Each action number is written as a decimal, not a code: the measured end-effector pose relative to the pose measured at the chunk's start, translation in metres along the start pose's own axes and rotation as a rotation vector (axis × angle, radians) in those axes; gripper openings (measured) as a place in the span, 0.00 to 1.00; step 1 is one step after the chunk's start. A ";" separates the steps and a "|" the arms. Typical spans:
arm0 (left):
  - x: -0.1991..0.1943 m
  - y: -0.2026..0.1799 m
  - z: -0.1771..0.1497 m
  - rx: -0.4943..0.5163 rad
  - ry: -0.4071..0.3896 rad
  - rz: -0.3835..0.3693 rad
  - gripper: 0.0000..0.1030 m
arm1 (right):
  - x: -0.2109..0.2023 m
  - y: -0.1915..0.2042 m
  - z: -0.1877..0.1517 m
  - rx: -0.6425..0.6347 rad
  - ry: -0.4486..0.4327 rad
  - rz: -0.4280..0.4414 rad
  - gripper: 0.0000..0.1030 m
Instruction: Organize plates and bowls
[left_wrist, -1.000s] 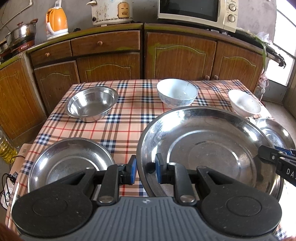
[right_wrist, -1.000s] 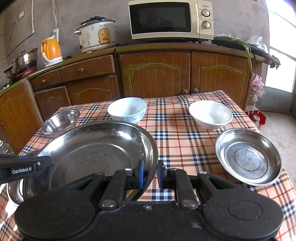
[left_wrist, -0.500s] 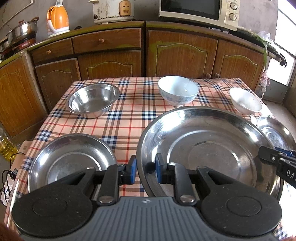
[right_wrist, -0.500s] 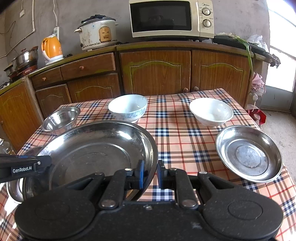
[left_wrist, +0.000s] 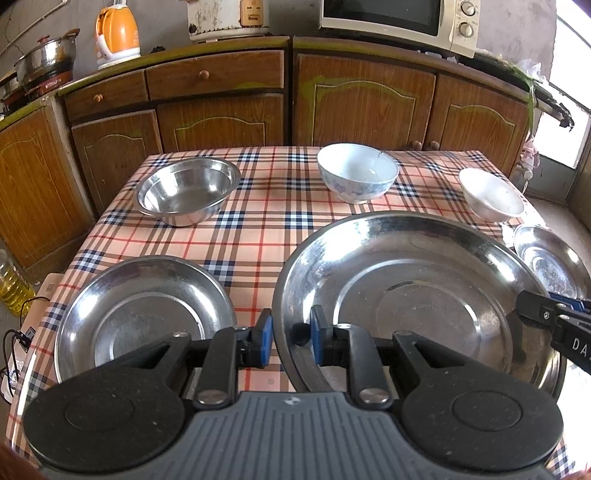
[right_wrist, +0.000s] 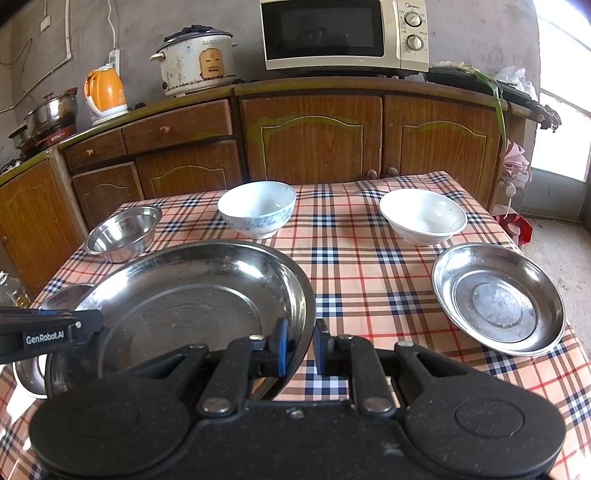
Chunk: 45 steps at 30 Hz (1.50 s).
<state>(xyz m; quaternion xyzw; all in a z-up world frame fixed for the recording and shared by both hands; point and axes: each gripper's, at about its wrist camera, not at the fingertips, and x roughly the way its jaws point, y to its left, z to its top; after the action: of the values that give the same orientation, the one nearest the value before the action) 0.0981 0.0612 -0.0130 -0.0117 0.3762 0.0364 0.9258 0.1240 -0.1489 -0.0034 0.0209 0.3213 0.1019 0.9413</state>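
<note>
Barely started: my left gripper (left_wrist: 290, 341) and right gripper (right_wrist: 299, 347) each pinch opposite rims of the big steel plate (left_wrist: 417, 295), held above the tabletop (right_wrist: 354, 258), nothing stacked yet (every dish empty), two smaller steel plates (left_wrist: 144, 314) (right_wrist: 498, 299), steel bowl (left_wrist: 188, 190), two white bowls (right_wrist: 256, 208) (right_wrist: 423, 216) spread apart.

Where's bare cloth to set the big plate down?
Free: mid-table, between steel bowl, patterned bowl and large plate; also between large plate and right steel plate. Crowded: near-left, at left steel plate.
</note>
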 end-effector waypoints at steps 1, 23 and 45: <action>0.000 0.000 0.000 0.000 0.000 0.000 0.20 | 0.000 0.000 0.000 0.000 0.000 0.000 0.19; -0.004 0.002 -0.012 -0.002 0.006 -0.003 0.20 | -0.007 0.001 -0.012 -0.012 0.010 0.002 0.19; -0.010 0.005 -0.020 0.001 0.009 -0.001 0.20 | -0.015 0.004 -0.018 -0.023 0.017 0.007 0.20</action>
<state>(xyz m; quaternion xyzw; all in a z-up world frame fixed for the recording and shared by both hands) 0.0768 0.0646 -0.0202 -0.0117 0.3803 0.0356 0.9241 0.1007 -0.1483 -0.0088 0.0104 0.3280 0.1088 0.9383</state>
